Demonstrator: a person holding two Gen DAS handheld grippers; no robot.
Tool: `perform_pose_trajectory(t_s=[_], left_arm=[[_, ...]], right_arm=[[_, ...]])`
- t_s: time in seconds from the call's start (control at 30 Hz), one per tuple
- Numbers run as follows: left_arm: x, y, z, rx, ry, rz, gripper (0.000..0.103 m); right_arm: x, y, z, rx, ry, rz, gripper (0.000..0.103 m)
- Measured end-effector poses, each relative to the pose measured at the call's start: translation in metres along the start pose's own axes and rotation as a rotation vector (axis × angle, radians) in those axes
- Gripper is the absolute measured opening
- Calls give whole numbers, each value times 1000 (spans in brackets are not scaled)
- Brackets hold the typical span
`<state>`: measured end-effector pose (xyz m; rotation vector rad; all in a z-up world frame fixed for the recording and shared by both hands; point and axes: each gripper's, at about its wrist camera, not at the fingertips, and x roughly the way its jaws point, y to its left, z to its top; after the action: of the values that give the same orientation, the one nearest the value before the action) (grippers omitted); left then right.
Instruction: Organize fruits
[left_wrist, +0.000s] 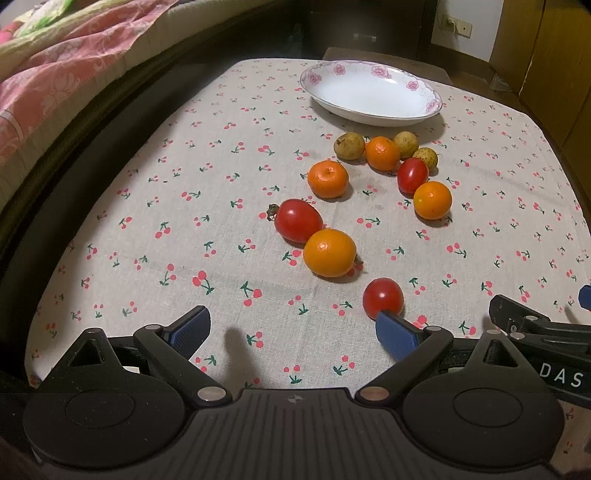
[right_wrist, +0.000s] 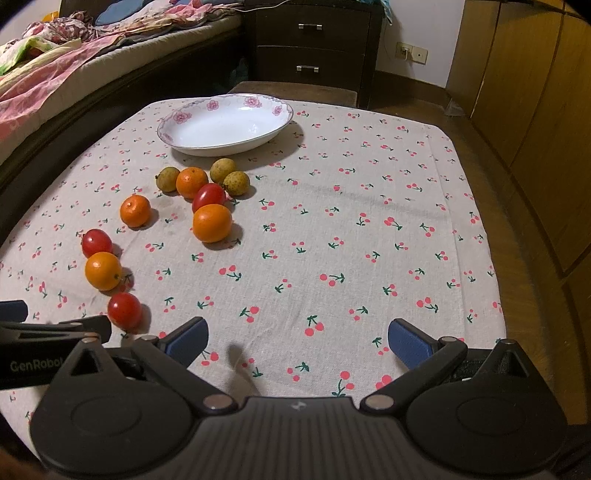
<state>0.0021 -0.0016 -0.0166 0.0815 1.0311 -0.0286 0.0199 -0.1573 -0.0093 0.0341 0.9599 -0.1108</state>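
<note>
Near the tomato (left_wrist: 383, 298), left gripper (left_wrist: 291, 330) gaping for a grab; right gripper (right_wrist: 297, 341) wide too, dish (right_wrist: 184, 142) awaiting fruit.

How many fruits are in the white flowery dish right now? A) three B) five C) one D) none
D, the dish shows only its bare white inside, and the oranges, red tomatoes and small yellow-green fruits all lie on the cherry tablecloth in front of it.
</note>
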Motion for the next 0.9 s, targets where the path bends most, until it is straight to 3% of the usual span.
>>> perform_pose_trajectory(t_s=[0.63, 0.8, 0.9], left_arm=[[0, 5, -3, -9, 6, -9, 96], [-2, 19, -6, -43, 12, -36, 96], [-4, 31, -7, -75, 4, -38, 97]], right_arm=[[2, 4, -1, -7, 6, 17, 103], [1, 11, 2, -48, -5, 66, 103], [-3, 21, 4, -91, -17, 139, 92]])
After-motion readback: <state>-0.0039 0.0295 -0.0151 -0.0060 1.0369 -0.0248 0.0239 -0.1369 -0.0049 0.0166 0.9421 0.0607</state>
